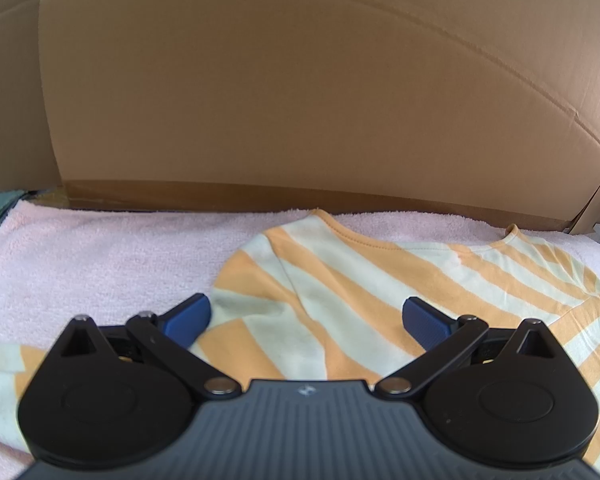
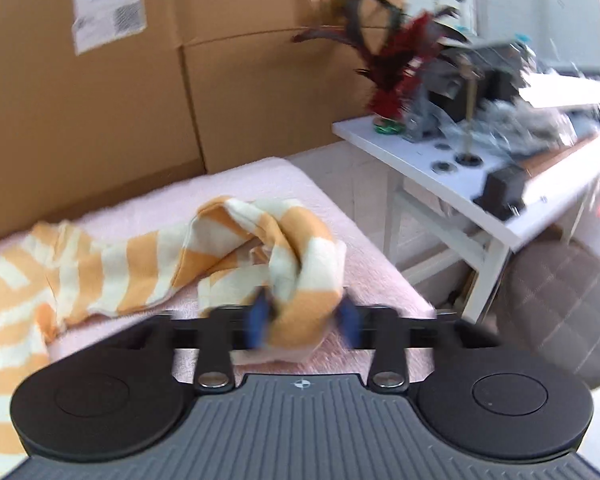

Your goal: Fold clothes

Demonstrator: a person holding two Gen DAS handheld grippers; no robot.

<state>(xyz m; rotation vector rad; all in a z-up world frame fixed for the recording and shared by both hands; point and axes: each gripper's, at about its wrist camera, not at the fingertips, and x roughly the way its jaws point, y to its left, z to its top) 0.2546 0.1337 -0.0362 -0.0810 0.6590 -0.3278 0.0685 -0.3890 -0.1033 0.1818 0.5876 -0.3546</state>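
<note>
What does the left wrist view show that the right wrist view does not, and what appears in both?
Only the left wrist view: the left tongs, open above the orange-and-cream striped shirt, and its orange-trimmed neckline.

Only the right wrist view: the right tongs around a bunched sleeve, a white side table with cluttered items, and a white shipping label.

Both: the shirt, the pink towel and brown cardboard boxes.

Two handheld grippers, left gripper [image 1: 306, 316] and right gripper [image 2: 303, 318]: grey ribbed housing with small white emblem, twin black round discs, black linkage arms on silver pivot screws, blue ridged finger pads [image 1: 190, 314].
</note>
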